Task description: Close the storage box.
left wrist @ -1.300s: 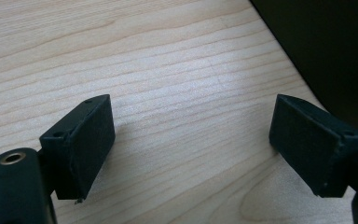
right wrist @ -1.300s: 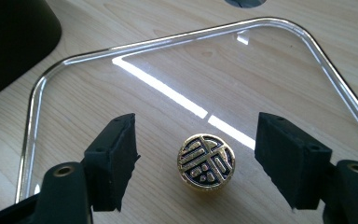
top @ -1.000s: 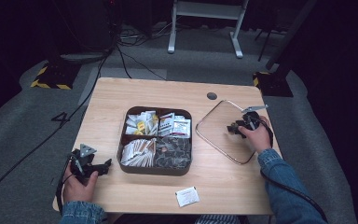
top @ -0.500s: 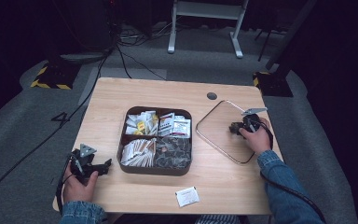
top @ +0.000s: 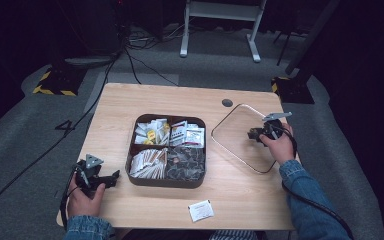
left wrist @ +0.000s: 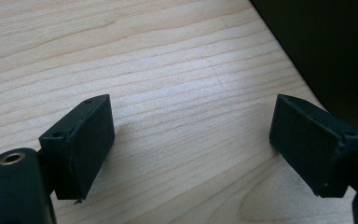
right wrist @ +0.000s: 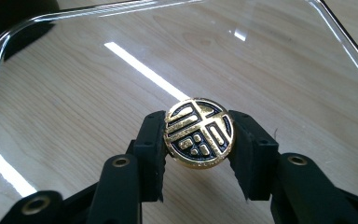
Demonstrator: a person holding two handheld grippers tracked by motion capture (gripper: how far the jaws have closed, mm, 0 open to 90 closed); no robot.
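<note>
A gold-and-black disc is held over the clear tray, while the other gripper rests idle.

Nearest the person, a white packet (top: 200,210) lies alone by the table's (top: 115,107) front edge. The left gripper (top: 100,177) is parked on bare wood just beside the dark box (top: 167,180), jaws spread wide with nothing between them, apparently kept clear while the other hand works. Further on, the disc (right wrist: 199,132) is pinched by its edges in the right gripper (right wrist: 199,140), face up, above the clear tray (top: 220,127); it is judged to be poised for setting down there. Whether the disc touches the tray floor cannot be told. The box's compartments hold sachets (top: 172,134) whose print is too small to be read, and the floor beyond is lost in darkness.
</note>
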